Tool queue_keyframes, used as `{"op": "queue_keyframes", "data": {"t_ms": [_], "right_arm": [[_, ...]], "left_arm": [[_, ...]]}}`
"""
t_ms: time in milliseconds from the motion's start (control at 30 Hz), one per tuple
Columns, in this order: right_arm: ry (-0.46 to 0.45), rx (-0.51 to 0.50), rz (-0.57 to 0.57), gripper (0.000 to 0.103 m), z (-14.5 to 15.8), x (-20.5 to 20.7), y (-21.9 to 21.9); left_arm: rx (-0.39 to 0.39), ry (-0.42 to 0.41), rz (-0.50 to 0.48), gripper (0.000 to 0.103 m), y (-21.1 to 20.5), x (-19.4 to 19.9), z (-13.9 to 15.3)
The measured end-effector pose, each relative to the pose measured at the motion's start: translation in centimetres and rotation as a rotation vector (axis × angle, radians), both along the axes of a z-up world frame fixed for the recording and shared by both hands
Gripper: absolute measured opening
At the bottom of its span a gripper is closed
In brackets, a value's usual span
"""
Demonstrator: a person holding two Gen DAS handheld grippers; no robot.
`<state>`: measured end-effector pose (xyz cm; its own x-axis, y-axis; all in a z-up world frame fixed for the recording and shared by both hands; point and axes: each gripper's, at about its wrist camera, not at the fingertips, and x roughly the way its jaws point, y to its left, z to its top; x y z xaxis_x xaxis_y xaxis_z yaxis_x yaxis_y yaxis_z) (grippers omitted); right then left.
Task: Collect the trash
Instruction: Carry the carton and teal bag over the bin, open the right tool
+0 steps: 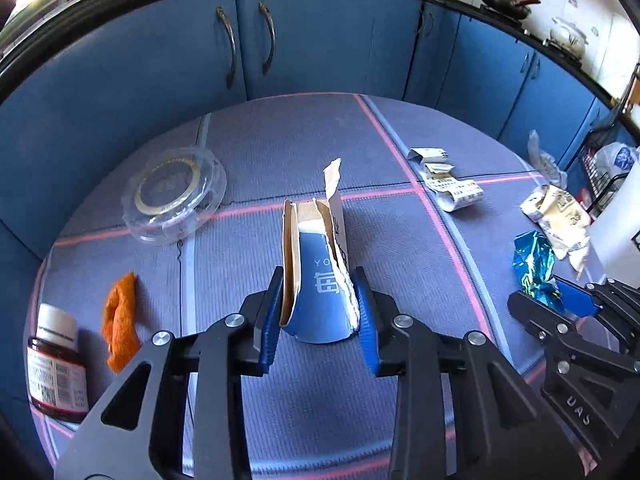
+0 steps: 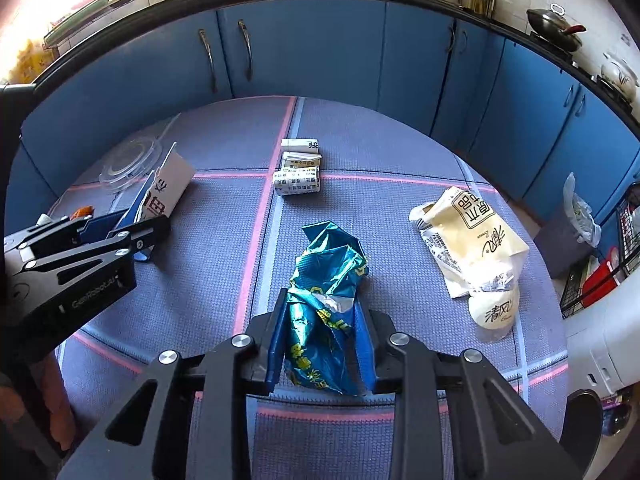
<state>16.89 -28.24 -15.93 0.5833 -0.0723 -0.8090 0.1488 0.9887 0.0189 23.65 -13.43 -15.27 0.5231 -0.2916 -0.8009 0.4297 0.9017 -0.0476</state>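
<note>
My left gripper [image 1: 318,312] is shut on a torn blue-and-white cardboard box [image 1: 316,264], held upright just above the tablecloth; it also shows in the right wrist view [image 2: 164,196]. My right gripper [image 2: 322,344] is shut on a crumpled teal foil wrapper [image 2: 324,284], which also shows in the left wrist view [image 1: 534,268]. Other trash lies on the round table: a folded printed leaflet [image 2: 298,176], a cream tissue packet [image 2: 472,240], a clear plastic lid [image 1: 174,194], an orange peel [image 1: 120,320] and a brown pill bottle [image 1: 58,364].
The table has a blue-grey cloth with pink lines [image 1: 280,140]. Blue kitchen cabinets [image 2: 320,48] curve behind it. A white appliance [image 2: 600,332] and a black wire rack [image 2: 608,256] stand at the right edge.
</note>
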Motion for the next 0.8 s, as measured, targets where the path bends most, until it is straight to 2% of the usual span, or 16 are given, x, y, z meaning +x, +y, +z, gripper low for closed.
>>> {"op": "queue_keyframes", "data": {"t_ms": [233,467,667,800], "right_arm": [[-0.022,0.001,-0.004,0.029,1.4,-1.5,-0.7],[-0.061,0.003,-0.006,0.029,3.3,-4.3,-1.4],[-0.107,0.005,-0.025,0.029,5.2,-8.4,-2.6],[-0.132,0.001,-0.036,0.029,6.6,-11.7,-3.5]], "left_arm": [[-0.028,-0.012,-0.014,0.034,0.9,-2.0,1.4],[-0.021,-0.056,-0.043,0.034,0.4,-5.4,3.6],[-0.005,-0.091,-0.073,0.034,-0.8,-8.6,5.2],[0.020,-0.113,-0.112,0.034,-2.3,-12.1,6.3]]}}
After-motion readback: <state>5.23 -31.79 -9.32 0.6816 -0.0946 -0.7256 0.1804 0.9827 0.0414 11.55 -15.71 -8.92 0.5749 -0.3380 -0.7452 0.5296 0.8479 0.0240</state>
